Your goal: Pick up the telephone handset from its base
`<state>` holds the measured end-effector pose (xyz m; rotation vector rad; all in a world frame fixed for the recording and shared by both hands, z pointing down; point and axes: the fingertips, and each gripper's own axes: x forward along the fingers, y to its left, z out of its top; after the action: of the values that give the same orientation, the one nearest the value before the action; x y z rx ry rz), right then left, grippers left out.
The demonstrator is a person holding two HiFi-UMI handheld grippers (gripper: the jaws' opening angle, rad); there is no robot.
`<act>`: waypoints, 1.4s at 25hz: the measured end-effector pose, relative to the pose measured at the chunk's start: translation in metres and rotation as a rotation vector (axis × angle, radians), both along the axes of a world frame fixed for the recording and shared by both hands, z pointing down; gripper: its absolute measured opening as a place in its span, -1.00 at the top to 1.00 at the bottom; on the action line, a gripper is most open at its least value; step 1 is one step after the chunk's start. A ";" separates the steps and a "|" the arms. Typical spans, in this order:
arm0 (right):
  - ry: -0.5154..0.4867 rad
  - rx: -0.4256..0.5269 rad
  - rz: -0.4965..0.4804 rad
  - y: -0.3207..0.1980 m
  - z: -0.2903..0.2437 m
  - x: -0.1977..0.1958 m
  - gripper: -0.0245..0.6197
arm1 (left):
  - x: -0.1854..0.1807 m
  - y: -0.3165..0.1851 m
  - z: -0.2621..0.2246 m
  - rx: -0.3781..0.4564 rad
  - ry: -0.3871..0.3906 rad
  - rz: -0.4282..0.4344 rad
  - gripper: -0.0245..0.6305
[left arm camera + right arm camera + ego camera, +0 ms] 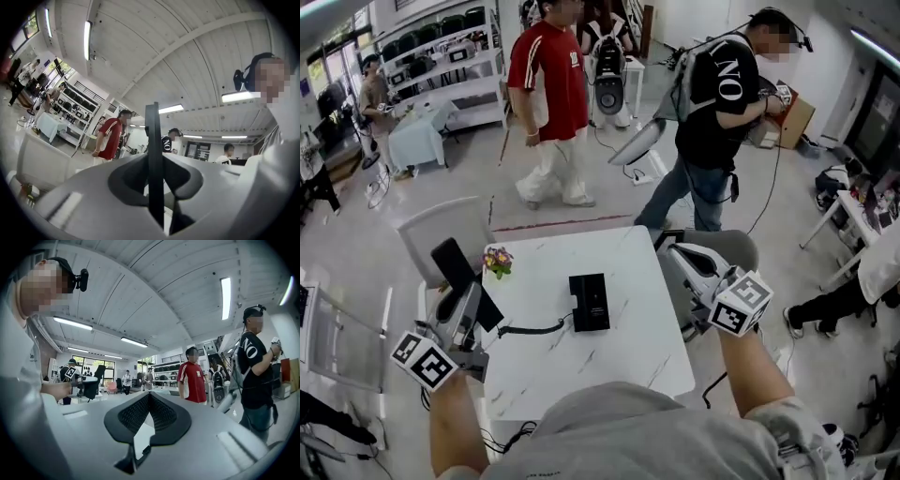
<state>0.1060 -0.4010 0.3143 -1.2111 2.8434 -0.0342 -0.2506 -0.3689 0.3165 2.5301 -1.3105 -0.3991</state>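
The black telephone base [589, 302] lies in the middle of the white table [637, 356]. Its black handset [461, 274] is off the base and raised over the table's left edge, tilted, with my left gripper [472, 305] shut on it. A black cord [530, 329] runs from the handset to the base. In the left gripper view the handset [153, 131] stands edge-on between the jaws of the left gripper [154, 159]. My right gripper [673, 248] hovers beyond the table's right edge. In the right gripper view, the right gripper [149, 397] has its pads together with nothing held.
A small flower pot [497, 261] sits at the table's far left corner. A white chair [441, 230] stands to the left and a grey chair [727, 246] to the right. A person in red [546, 103] and a person in black [712, 112] stand beyond the table.
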 end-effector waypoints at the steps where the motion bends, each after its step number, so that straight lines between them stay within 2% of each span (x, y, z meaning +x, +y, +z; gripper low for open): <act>1: 0.002 0.001 0.000 0.000 0.000 0.000 0.93 | -0.003 0.003 -0.002 0.009 0.004 -0.007 0.50; 11: -0.005 -0.025 0.008 -0.008 0.007 0.005 0.93 | -0.012 0.018 -0.006 0.028 -0.002 -0.041 0.50; 35: 0.004 -0.046 -0.014 -0.004 0.009 0.000 0.93 | -0.005 0.026 -0.014 0.025 -0.011 -0.020 0.50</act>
<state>0.1059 -0.4051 0.3234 -1.2013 2.8702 -0.0985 -0.2561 -0.3426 0.3029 2.5453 -1.3437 -0.4094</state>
